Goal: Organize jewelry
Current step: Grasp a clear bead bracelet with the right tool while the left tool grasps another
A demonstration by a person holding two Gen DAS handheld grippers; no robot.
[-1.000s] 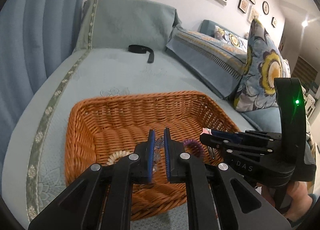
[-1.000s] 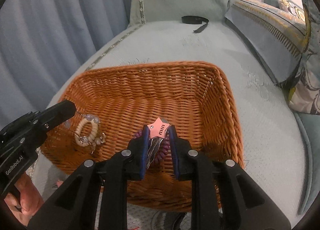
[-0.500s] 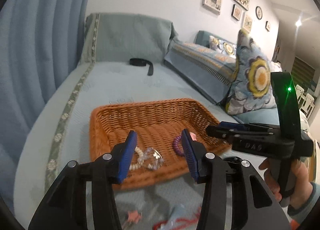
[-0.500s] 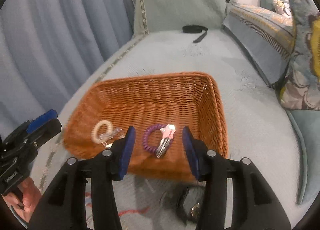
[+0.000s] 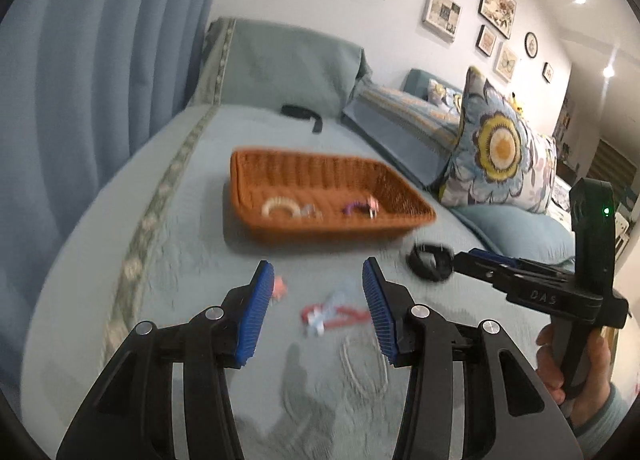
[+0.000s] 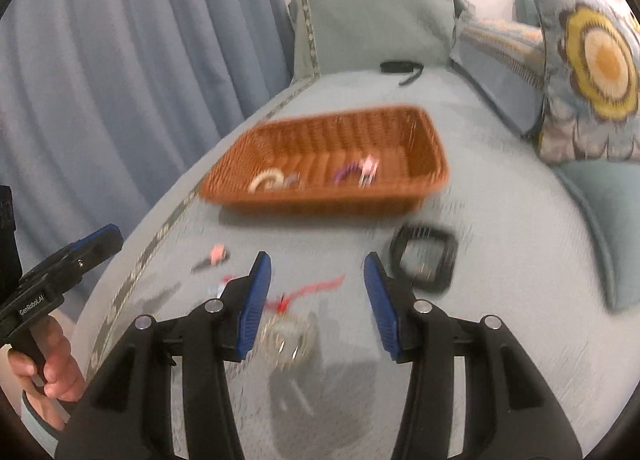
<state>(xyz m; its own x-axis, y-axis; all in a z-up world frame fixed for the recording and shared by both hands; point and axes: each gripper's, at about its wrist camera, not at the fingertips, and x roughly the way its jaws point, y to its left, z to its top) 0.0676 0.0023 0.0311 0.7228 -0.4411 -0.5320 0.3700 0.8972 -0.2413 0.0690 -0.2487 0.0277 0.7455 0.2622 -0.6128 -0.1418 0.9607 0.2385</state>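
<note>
An orange wicker basket (image 5: 248,196) (image 6: 432,148) sits on the blue-green bedspread. In it lie a cream bead bracelet (image 5: 280,206) (image 6: 266,182) and a purple coil band with a pink clip (image 5: 362,207) (image 6: 358,171). On the cover nearer me lie a small pink clip (image 5: 279,287) (image 6: 216,254), a red cord piece (image 5: 332,312) (image 6: 316,286), a pale necklace (image 5: 360,364) (image 6: 286,336) and a black band (image 5: 428,260) (image 6: 424,256). My left gripper (image 5: 318,308) is open and empty above the red cord. My right gripper (image 6: 316,300) is open and empty above the necklace.
A floral pillow (image 5: 496,152) and folded bedding stand to the right. Blue curtains (image 5: 80,80) hang on the left. A black strap (image 5: 302,114) lies at the far end of the bed. The right gripper shows in the left wrist view (image 5: 536,284).
Both grippers opened and let go of their pieces into the basket, then drew back and up. They now hover over the loose items in front of the basket.
</note>
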